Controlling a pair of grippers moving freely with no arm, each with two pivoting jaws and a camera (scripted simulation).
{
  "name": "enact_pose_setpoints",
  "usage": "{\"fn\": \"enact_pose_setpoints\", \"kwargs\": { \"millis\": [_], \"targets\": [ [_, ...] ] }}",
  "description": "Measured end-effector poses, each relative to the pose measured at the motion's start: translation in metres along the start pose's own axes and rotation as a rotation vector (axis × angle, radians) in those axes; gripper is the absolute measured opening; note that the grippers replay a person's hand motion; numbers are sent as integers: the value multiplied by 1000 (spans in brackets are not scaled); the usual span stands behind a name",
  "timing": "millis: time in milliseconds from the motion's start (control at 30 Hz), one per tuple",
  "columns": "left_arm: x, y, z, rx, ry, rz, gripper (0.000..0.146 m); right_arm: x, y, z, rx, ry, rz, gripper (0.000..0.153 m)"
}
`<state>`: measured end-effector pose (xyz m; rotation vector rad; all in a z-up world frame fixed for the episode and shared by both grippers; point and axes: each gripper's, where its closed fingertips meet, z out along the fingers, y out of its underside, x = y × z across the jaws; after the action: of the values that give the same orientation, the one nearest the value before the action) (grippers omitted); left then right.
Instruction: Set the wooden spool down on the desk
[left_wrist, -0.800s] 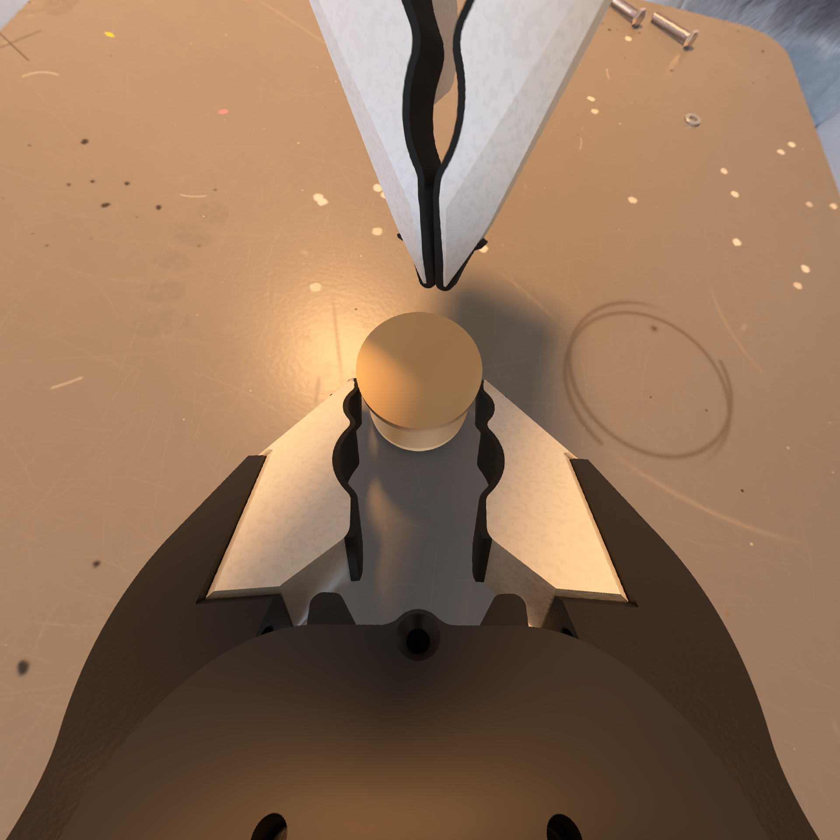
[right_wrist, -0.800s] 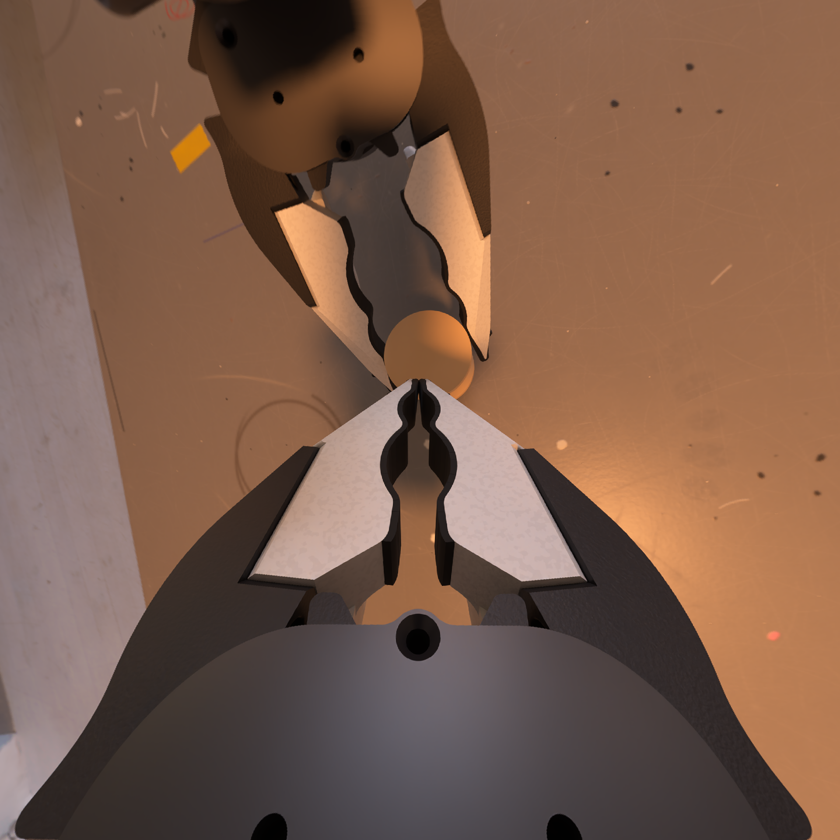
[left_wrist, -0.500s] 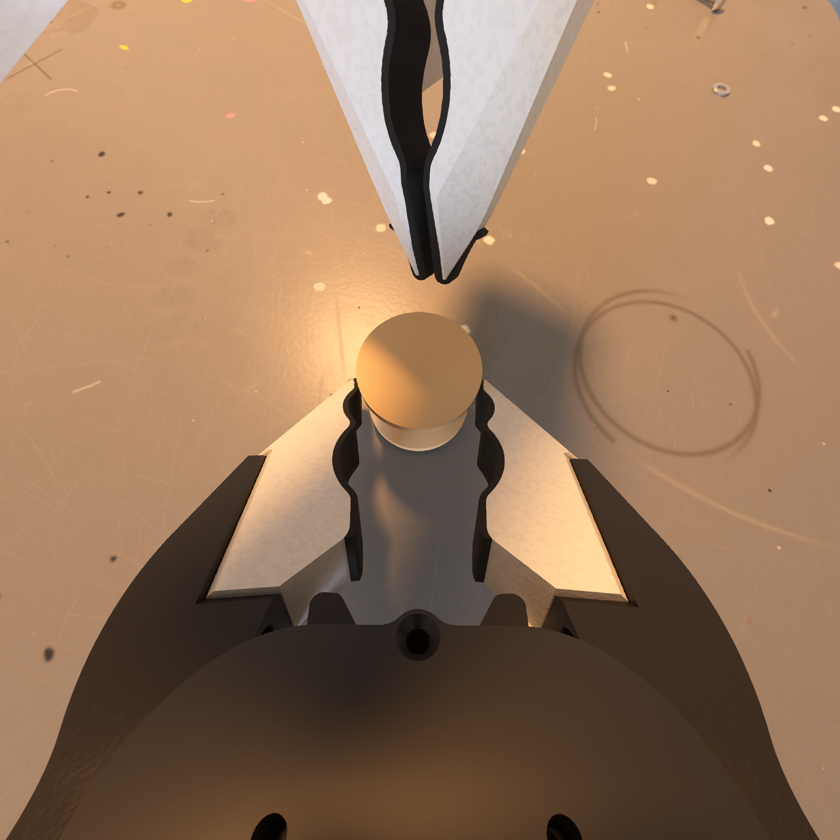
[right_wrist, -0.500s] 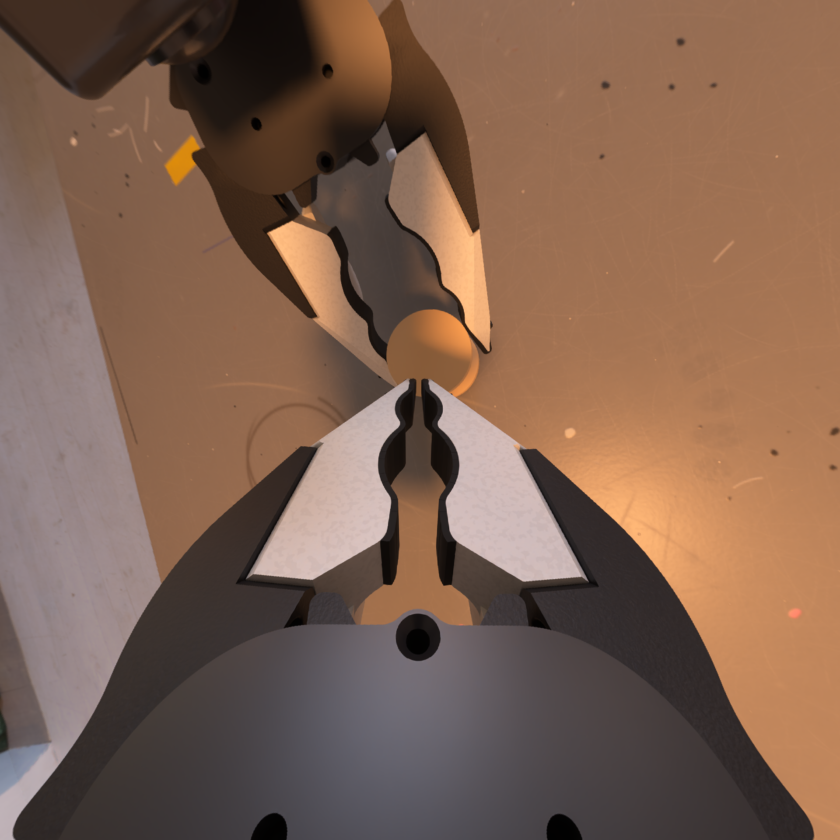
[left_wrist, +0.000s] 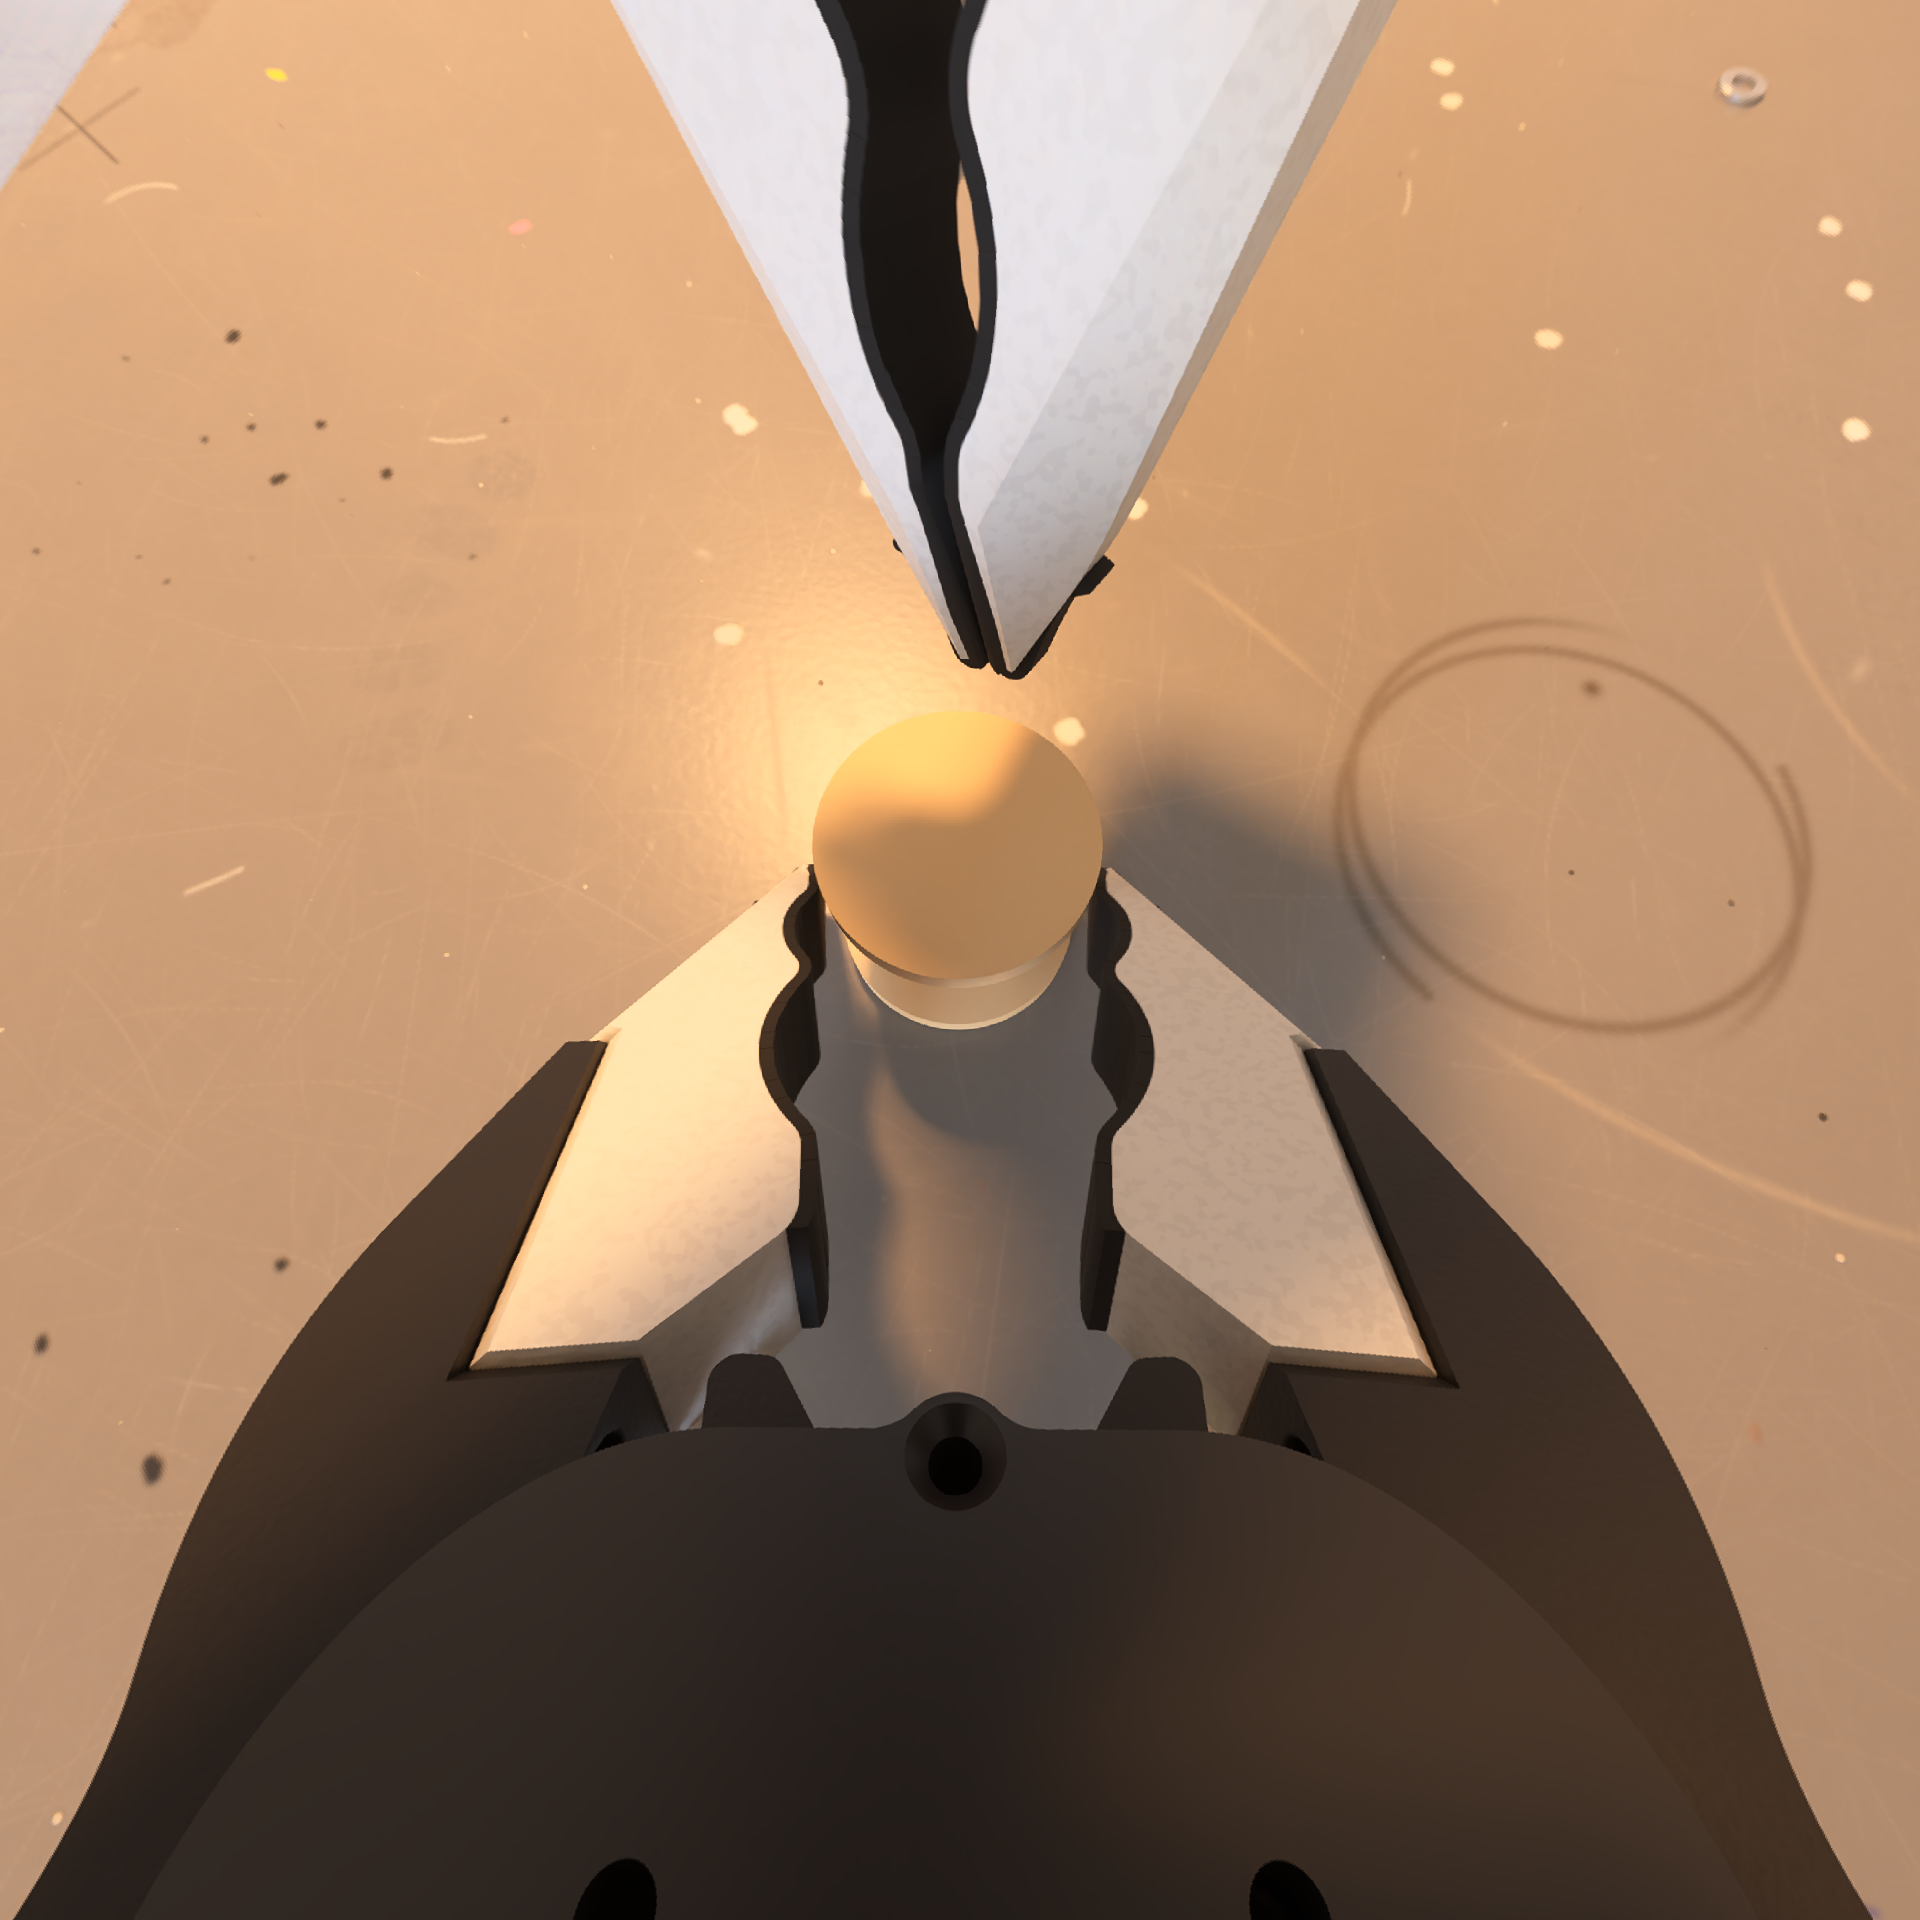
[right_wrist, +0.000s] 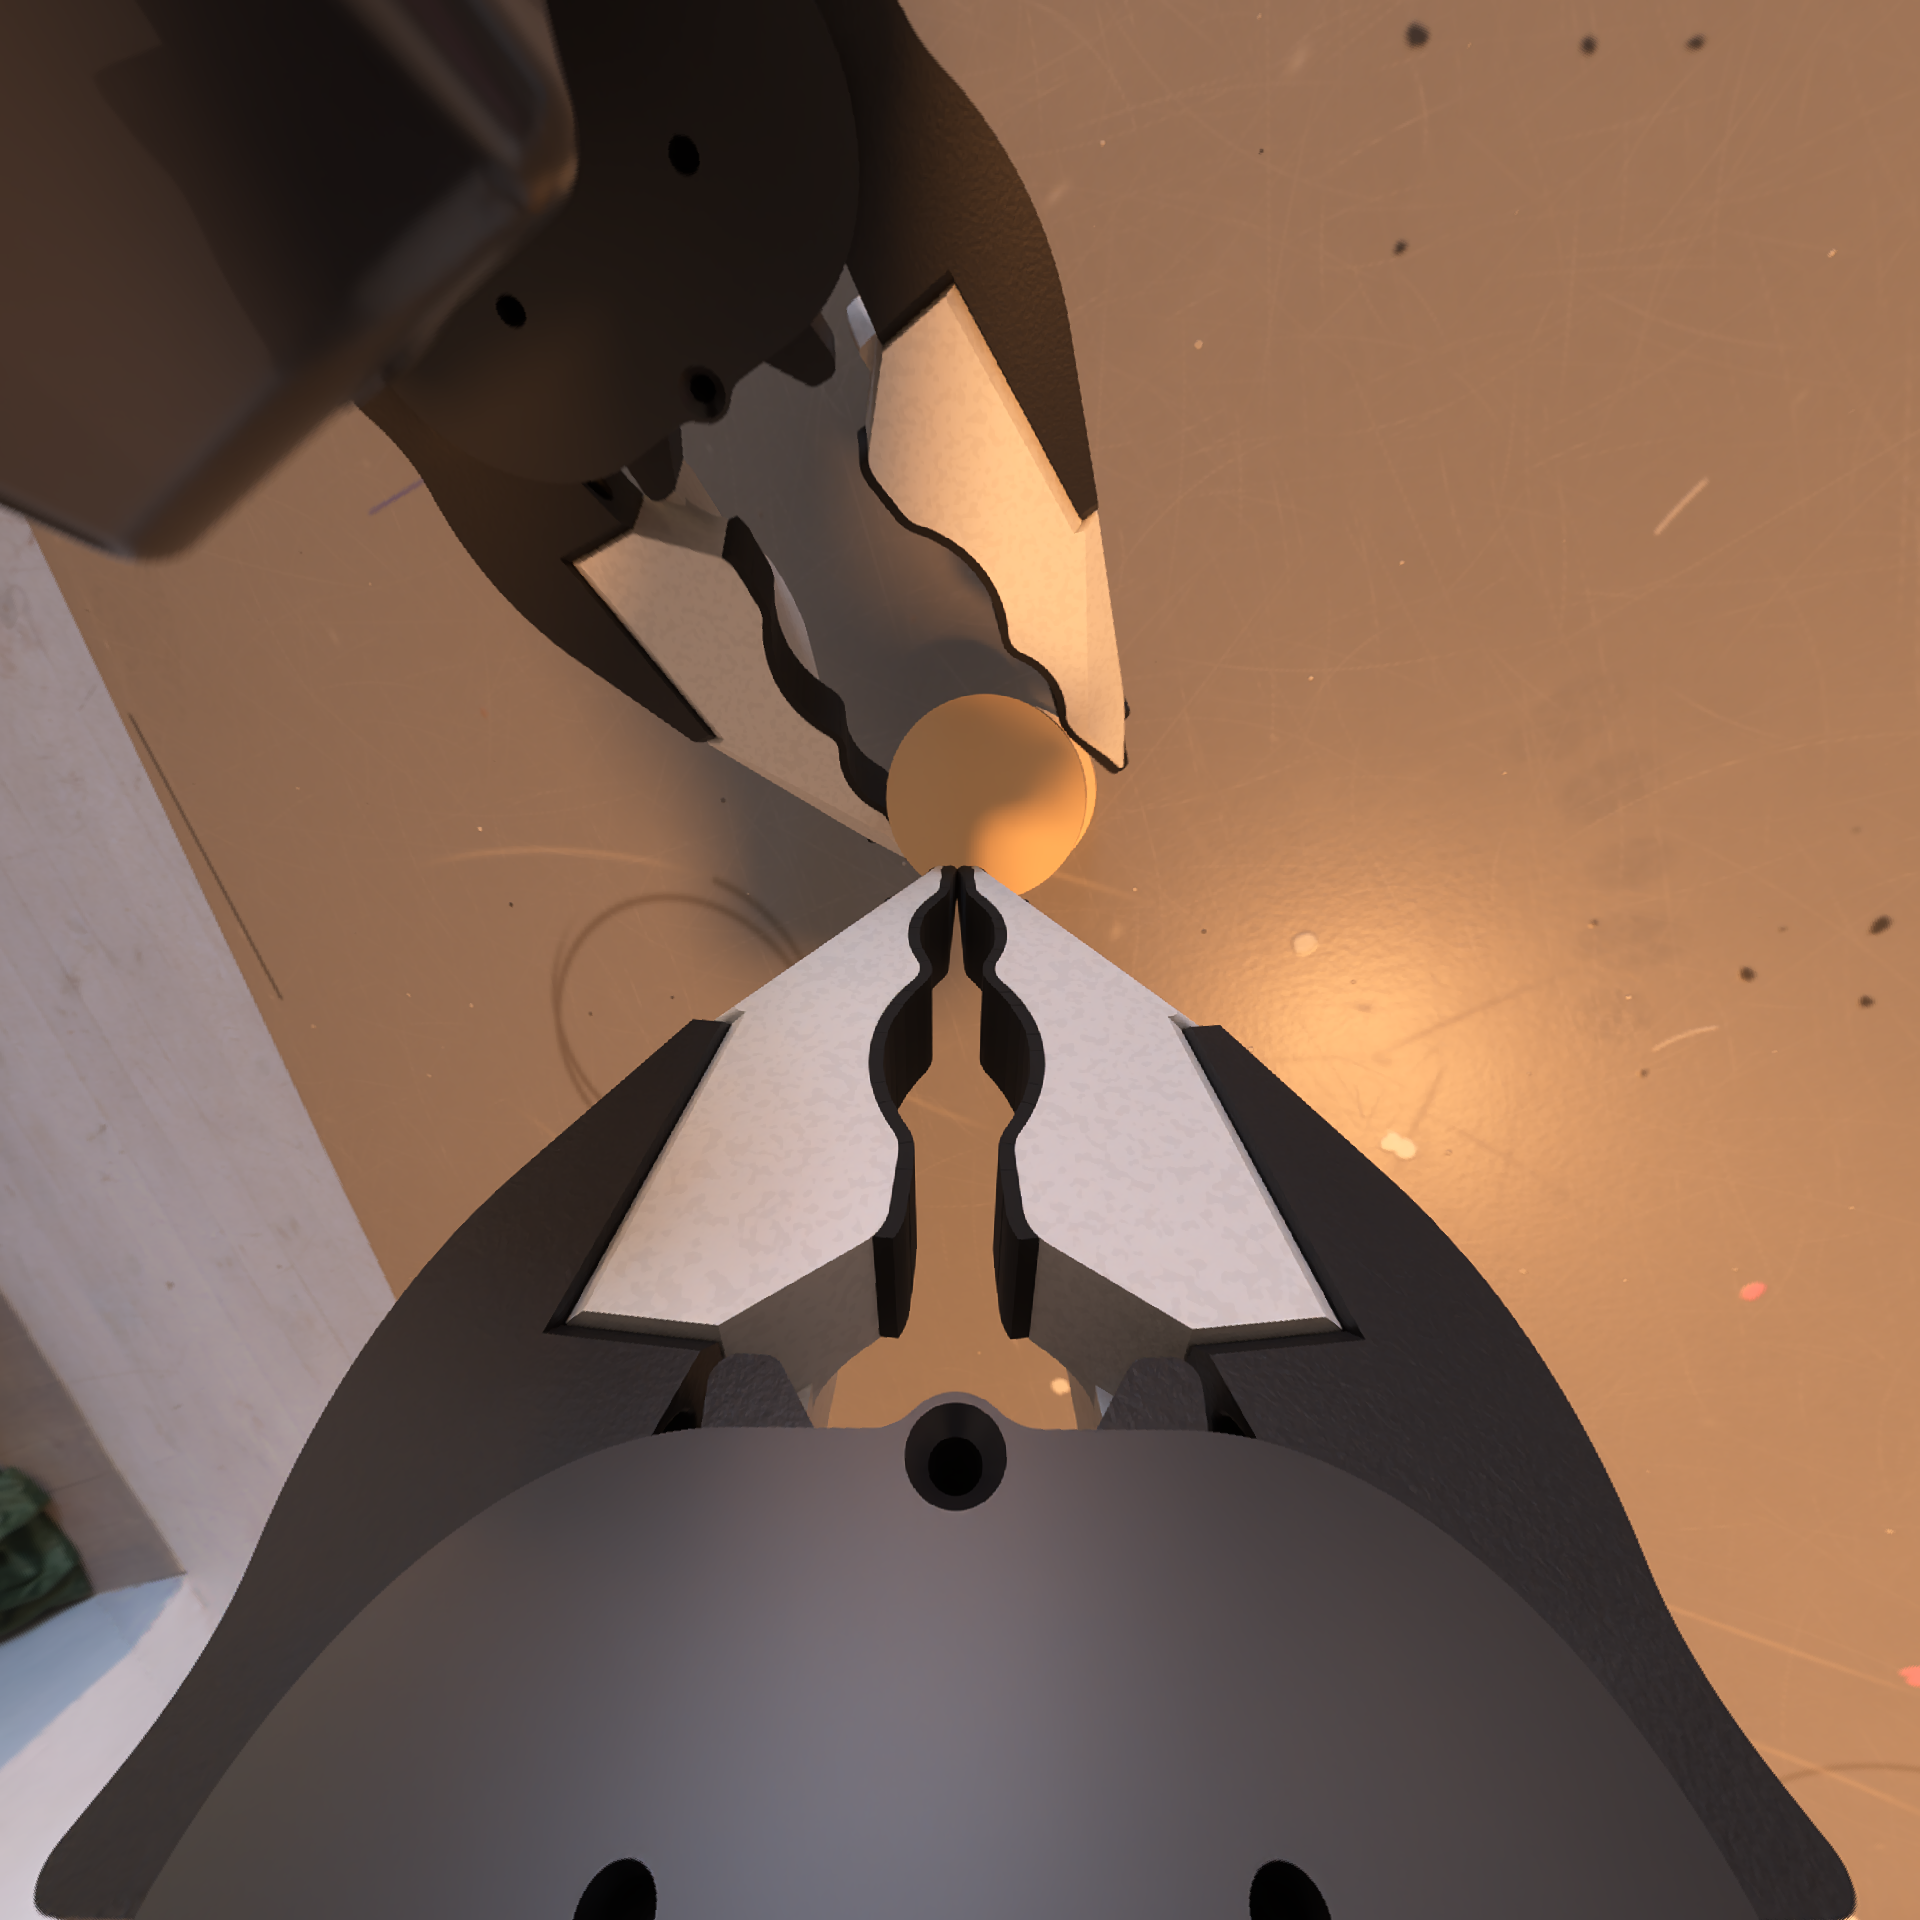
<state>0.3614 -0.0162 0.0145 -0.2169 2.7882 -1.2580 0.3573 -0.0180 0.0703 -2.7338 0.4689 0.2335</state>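
The wooden spool (left_wrist: 956, 842) is a small tan cylinder with a round flat end facing my left camera. My left gripper (left_wrist: 958, 875) is shut on it at the fingertips, over the brown desk (left_wrist: 416, 727). My right gripper (right_wrist: 956, 873) is shut and empty. It points at the left one tip to tip, just short of the spool (right_wrist: 987, 800). The right gripper also shows in the left wrist view (left_wrist: 982, 665), above the spool. The left gripper shows in the right wrist view (right_wrist: 1003, 805). I cannot tell whether the spool touches the desk.
The desk (right_wrist: 1455, 727) is scratched and paint-speckled, with a ring-shaped mark (left_wrist: 1569, 831) to the right of the spool. A small washer (left_wrist: 1742, 86) lies far right. A pale board (right_wrist: 156, 1039) and a green object (right_wrist: 31, 1558) lie at the left edge.
Both grippers have drifted across the desk together. The ring mark has slid right in the left view. The left gripper looms larger in the right view. The grip on the spool is unchanged.
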Motion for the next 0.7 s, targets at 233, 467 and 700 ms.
{"fn": "enact_pose_setpoints", "kwargs": {
  "millis": [233, 467, 700],
  "targets": [
    [1, 5, 5, -38, 6, 0, 60, 3, 1, -1, -48, 60, -24, 0],
    [3, 5, 5, -44, 16, 1, 60, -1, 0, 1, -73, 33, -6, 0],
    [2, 5, 5, -50, 32, -32, 60, 6, 1, -1, -108, 94, -11, 0]
  ]
}}
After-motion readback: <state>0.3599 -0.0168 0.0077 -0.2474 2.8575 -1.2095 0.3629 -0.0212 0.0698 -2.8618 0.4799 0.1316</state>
